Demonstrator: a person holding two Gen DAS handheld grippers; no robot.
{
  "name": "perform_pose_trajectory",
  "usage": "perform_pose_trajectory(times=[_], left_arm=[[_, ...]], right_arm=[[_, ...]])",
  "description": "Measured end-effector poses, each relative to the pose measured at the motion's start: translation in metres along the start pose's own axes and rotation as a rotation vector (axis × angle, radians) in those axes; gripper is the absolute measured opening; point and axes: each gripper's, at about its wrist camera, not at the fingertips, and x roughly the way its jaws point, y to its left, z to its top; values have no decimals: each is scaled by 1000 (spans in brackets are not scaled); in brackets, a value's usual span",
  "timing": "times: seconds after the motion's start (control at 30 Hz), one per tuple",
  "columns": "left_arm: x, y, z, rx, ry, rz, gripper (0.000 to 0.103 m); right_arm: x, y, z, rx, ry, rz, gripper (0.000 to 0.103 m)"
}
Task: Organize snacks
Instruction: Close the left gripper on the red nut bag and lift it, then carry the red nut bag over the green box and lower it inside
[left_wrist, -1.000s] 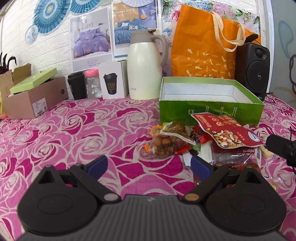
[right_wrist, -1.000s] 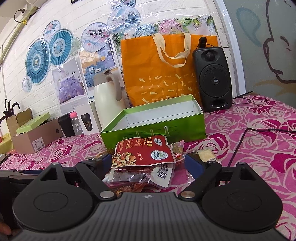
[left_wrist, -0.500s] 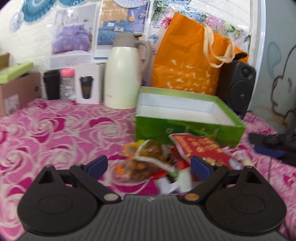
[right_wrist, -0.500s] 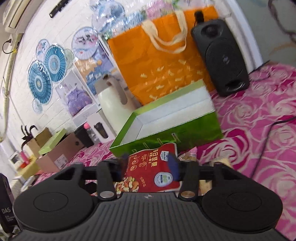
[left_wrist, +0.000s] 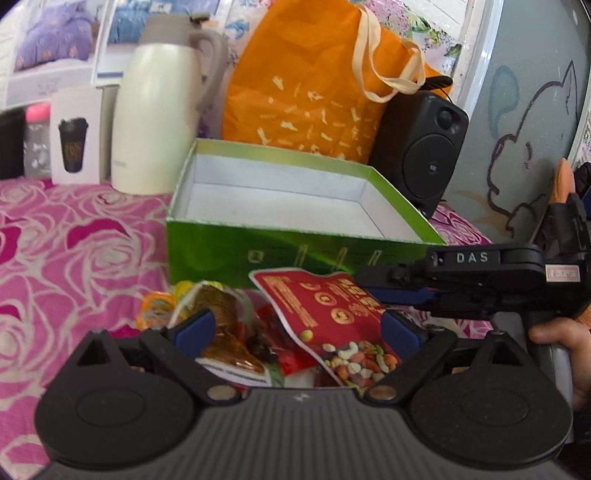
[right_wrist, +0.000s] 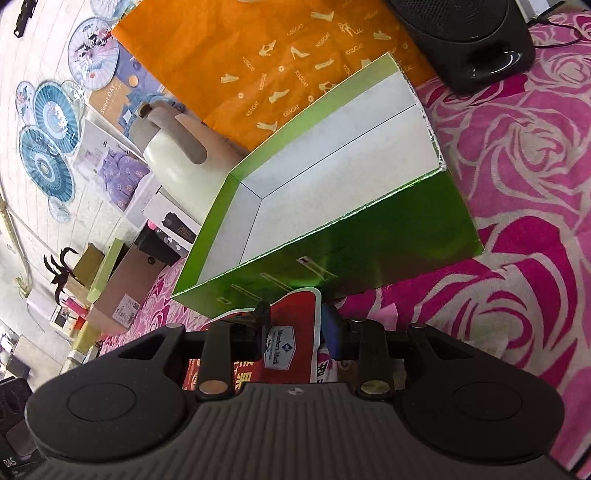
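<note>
Right gripper (right_wrist: 295, 325) fingers clenched on the red mixed-nut pouch (right_wrist: 291, 332), lifted just short of the empty green box (right_wrist: 369, 254), apparently for dropping in; left gripper (left_wrist: 299, 328) fingers released over the remaining snack pile (left_wrist: 229, 325).

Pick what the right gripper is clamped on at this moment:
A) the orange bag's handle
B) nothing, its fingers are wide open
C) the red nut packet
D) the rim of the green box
C: the right gripper has its fingers closed on the top edge of the red nut packet, just in front of the green box.
</note>
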Motion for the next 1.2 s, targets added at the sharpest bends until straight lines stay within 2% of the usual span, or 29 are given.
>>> perform_pose_trajectory(times=[0.1,0.2,0.27,0.3,0.37,0.43,0.53,0.73,0.83,0.87,0.9,1.2], left_arm=[[0,-5,-3,17,-10,-21,93],[4,-9,-3,17,11,-77,91],[8,-11,-3,16,40,-105,74],[8,-14,-4,34,31,-95,55],[5,-10,-3,13,29,-103,48],[2,-2,-1,-44,27,-113,31],[-2,3,1,-75,7,-109,23],[-16,-1,3,-42,-41,-103,19],[-25,-2,8,-40,-67,-95,17],[-28,-2,9,-43,-78,-92,17],[-30,-2,11,-42,-86,-94,14],[-49,1,18,-52,-128,-97,13]], right_arm=[[2,-4,2,-11,11,0,61],[5,-7,3,-29,26,12,62],[8,-7,5,-21,46,35,62],[7,-7,5,-22,49,48,61],[4,-3,4,-35,35,44,61],[3,0,3,-49,27,44,61],[-1,-2,1,-28,19,68,59],[-21,18,-1,-130,-60,84,51],[-29,31,2,-186,-101,69,38],[-31,34,4,-195,-111,66,28],[-33,36,6,-199,-115,66,25],[-45,52,4,-233,-150,104,16]])
